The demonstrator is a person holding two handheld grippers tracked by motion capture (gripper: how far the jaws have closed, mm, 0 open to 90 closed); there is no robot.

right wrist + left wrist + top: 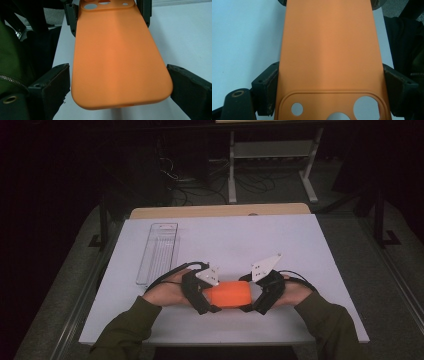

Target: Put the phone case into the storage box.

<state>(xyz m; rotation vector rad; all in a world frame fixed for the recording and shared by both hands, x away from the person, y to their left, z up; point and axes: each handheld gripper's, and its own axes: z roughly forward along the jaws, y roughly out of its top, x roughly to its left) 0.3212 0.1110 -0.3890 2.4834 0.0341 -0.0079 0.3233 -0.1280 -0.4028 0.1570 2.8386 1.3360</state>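
Sleeves (pixel 125 330) at the near edge of the table (pixel 225 232), forearms angled in from both sides toward the middle. Just beyond, hands on two grippers, pointed at each other. Between them, an orange case (pixel 229 293), lying crosswise, back face up, near the table's front edge and about midway left to right. Left gripper (pixel 211 299) clamped on the case's left end, pads tight against both long edges beside the camera cut-outs. Right gripper (pixel 253 298) at the rounded right end, jaws wide, one either side of the case, pads right at its edges; pressing or merely alongside, cannot tell. Resting on the table or lifted just clear of it, also hard to tell. Farther off and to the left, a clear tray (pixel 159 252), long side running near to far, well apart from the case.
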